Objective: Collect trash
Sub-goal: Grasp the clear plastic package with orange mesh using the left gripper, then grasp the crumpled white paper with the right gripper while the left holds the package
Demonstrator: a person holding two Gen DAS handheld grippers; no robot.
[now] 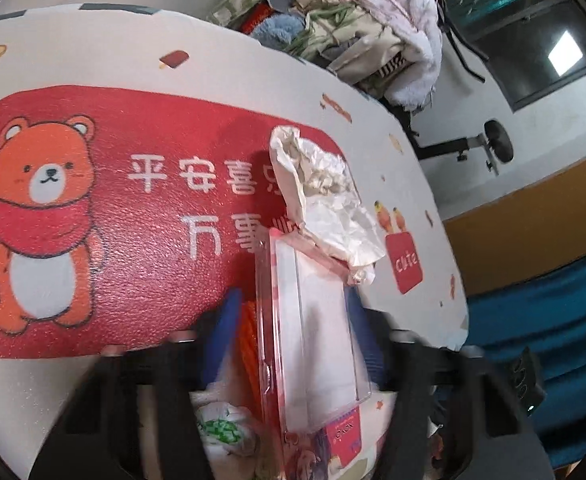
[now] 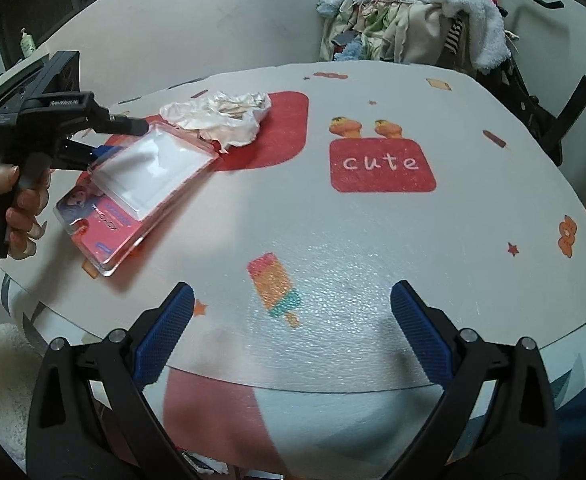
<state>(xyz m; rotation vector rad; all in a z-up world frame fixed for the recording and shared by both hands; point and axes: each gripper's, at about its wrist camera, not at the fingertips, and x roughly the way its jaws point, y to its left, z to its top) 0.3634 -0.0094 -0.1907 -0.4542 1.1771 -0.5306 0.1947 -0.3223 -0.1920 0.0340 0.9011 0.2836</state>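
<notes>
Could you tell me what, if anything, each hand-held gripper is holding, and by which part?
Left hand-held gripper: clear plastic package, at its long edges, mid-length. Right hand-held gripper: nothing.

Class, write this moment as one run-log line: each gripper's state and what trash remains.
left gripper: closed on clear plastic package | right gripper: open, empty | crumpled paper: on table

"cute" on the tablecloth's small red patch [image 2: 383, 164], "平安喜" on its large red bear patch [image 1: 93, 216]
</notes>
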